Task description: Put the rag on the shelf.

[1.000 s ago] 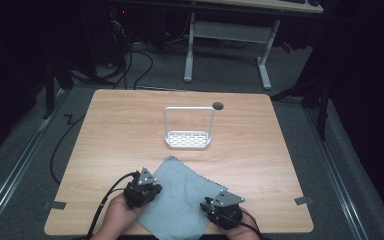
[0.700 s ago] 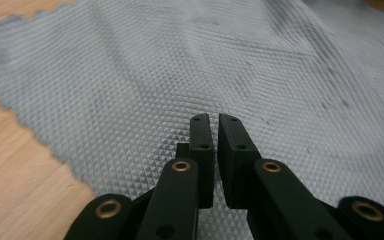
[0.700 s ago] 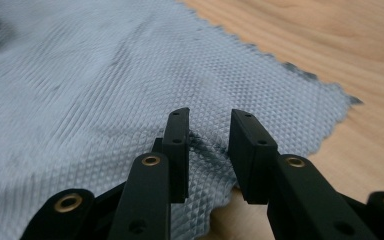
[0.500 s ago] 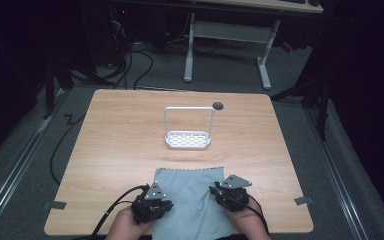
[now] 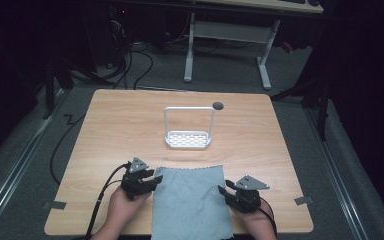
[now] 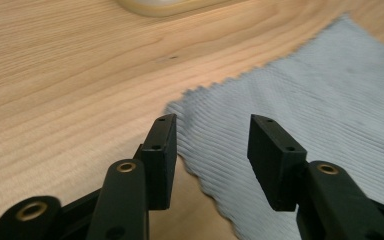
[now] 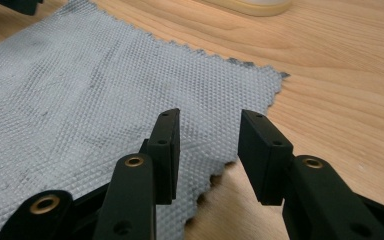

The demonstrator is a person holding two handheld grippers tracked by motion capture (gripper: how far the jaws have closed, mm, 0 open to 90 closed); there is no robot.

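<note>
One wooden table (image 5: 130, 125) takes up the middle of the high view. On it lies one grey cloth (image 5: 190, 202), spread flat at 6 o'clock on the tabletop, its near edge reaching the table's front edge. One white wire rack (image 5: 188, 140) stands upright at the centre of the table, apart from the cloth. One small dark hole (image 5: 218, 105) sits in the tabletop at 12 o'clock, just beside the rack's top right corner.

There are two grippers, each held in a hand. The left gripper (image 5: 152, 181) sits at the cloth's left edge, about 7 o'clock on the table; in the left gripper view its jaws are spread, with the cloth's far left corner (image 6: 180, 107) lying between and beyond them. The right gripper (image 5: 223, 191) sits at the cloth's right edge, about 5 o'clock; its jaws are spread too, straddling the cloth's zigzag edge (image 7: 215, 172).

Half a second ago the cloth lay slightly skewed and the grippers sat closer together on it; now it lies squarer and the grippers sit at its sides.
</note>
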